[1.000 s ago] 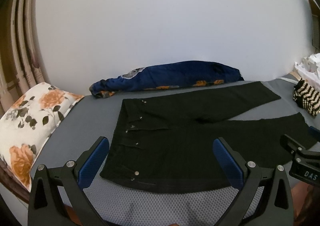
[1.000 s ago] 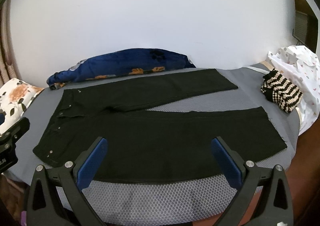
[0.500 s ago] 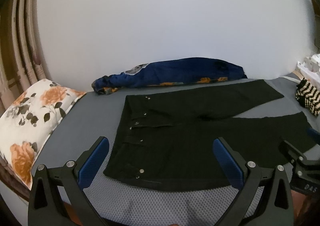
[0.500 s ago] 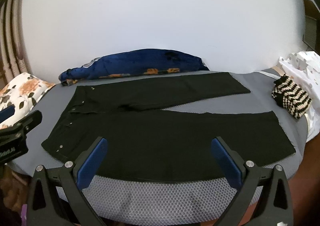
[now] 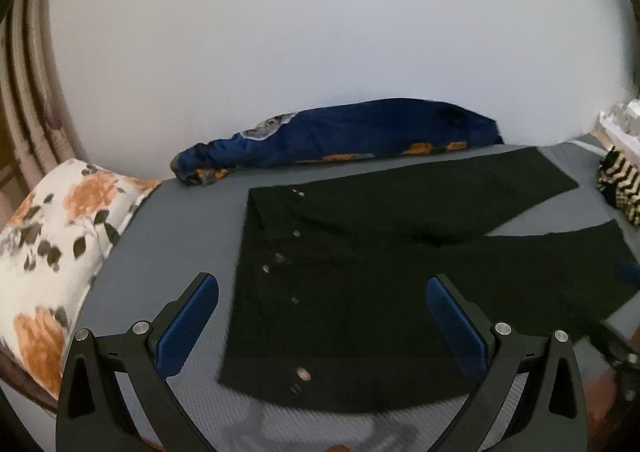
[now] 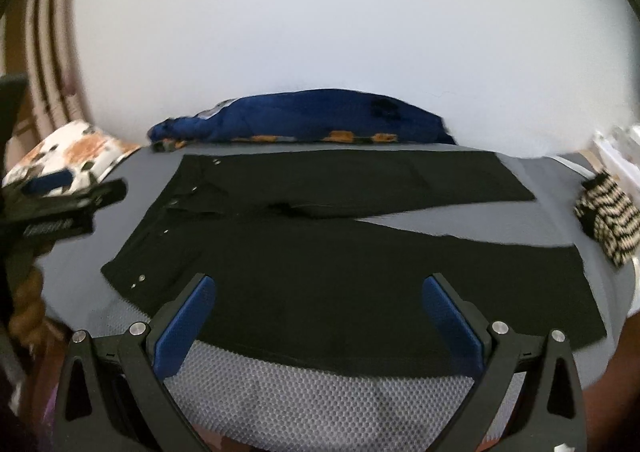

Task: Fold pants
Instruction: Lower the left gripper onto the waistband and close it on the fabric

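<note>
Black pants point(image 5: 380, 272) lie flat on a grey mesh mattress point(image 5: 160, 252), waistband to the left, both legs spread apart to the right. In the right wrist view the pants point(image 6: 340, 260) fill the middle. My left gripper point(image 5: 322, 284) is open and empty, hovering over the waistband's near corner. My right gripper point(image 6: 319, 282) is open and empty above the near leg. The left gripper also shows at the left edge of the right wrist view point(image 6: 60, 207).
A blue floral quilt point(image 5: 340, 135) lies along the white wall behind the pants. A floral pillow point(image 5: 48, 244) sits at the left. A striped black-and-cream knit item point(image 6: 608, 219) lies at the right end, by white cloth point(image 6: 616, 155).
Both grippers have moved forward and leftward, closer over the pants. The left gripper now sits nearer in the right wrist view. The pants have not moved.
</note>
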